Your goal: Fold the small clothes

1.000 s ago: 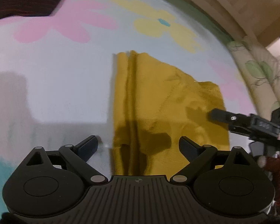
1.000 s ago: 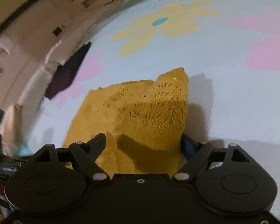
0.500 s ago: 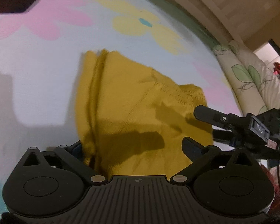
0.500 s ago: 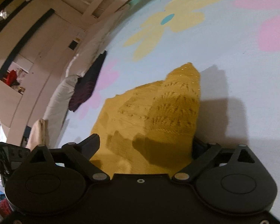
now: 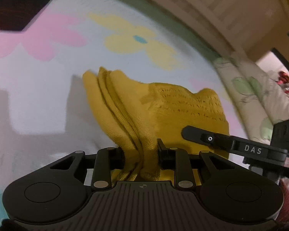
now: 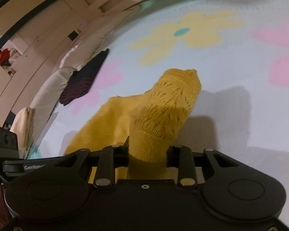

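On a pale mat [image 5: 38, 100] printed with pink and yellow flowers, a mustard knit garment [image 5: 163, 111] lies bunched, its near edge lifted off the surface. The left gripper [image 5: 140, 152] has its jaws closing, and a gathered fold of several layers is pinched between them, the fabric bulging above and below the pads. The right gripper [image 6: 147, 152] has its jaws closing too, clamped on the openwork corner of the garment [image 6: 163, 115], which rises from the jaws in a hump toward the yellow flower. In the left view one black finger of the right gripper [image 5: 198, 134] lies against the cloth just beside the left jaws. A dark striped cloth [image 6: 82, 80] lies near the mat's far left edge in the right view, well apart from the garment. Pale cushions [image 6: 48, 94] line that edge.
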`<state>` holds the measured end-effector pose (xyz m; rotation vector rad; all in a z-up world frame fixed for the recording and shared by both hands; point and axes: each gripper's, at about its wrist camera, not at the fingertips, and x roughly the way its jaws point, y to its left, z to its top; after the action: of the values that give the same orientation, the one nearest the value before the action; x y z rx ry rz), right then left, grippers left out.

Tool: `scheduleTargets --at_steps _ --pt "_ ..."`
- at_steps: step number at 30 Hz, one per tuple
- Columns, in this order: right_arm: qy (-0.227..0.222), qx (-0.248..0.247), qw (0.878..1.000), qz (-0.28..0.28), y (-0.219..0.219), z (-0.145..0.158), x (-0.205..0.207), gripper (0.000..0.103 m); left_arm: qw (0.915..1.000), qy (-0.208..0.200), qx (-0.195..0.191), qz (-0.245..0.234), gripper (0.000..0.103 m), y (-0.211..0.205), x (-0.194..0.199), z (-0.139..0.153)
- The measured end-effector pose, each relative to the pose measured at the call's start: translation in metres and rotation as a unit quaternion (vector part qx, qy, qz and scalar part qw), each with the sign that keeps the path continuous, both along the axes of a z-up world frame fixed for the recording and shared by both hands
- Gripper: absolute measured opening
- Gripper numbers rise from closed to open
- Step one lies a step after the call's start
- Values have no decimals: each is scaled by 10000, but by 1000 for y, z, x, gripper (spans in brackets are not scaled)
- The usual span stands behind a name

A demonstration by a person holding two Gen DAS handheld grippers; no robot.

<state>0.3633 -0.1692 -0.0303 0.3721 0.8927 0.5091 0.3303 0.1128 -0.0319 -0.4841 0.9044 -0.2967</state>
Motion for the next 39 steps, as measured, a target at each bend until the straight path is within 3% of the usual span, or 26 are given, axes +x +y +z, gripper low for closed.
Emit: scheduleTargets --at_steps 5,11,17,21,24,27,30,32,34,37,39 --pt "-215 -228 9995 67 4 34 -35 39 9990 -241 -114 -348 28 -21 -28 31" --pt "-294 -40 9995 -53 -2 63 -87 39 9970 -427 -208 -619 27 -42 -74 58" --pt "-244 134 9995 -126 -2 70 -144 39 9959 -397 -51 -806 27 -54 -124 62" --pt "-99 209 9997 -62 2 56 -163 39 9968 -222 8 -773 27 -55 -146 45" --pt "-88 -179 9998 -85 2 41 -172 42 9977 92 438 -516 28 -52 -155 26" --pt "-150 -1566 9864 -481 -2 22 -169 56 9875 492 1479 -237 33 -41 -161 -1" --pt "-69 -1434 9857 -884 -27 20 -168 57 9862 442 1595 -8 33 -26 -162 0" --pt "-166 -1389 9851 -1002 -37 25 -169 59 9812 145 1923 90 32 -26 -160 12" --pt "-297 -1452 9833 -1057 -41 28 -169 59 9829 -134 1829 156 32 -29 -156 24" --pt "-354 -1491 9829 -1017 -35 29 -167 59 9809 -548 1865 -109 33 -56 -140 38" --pt "-330 -1622 9819 -918 -26 24 -172 59 9778 -597 1975 -361 33 -77 -123 37"
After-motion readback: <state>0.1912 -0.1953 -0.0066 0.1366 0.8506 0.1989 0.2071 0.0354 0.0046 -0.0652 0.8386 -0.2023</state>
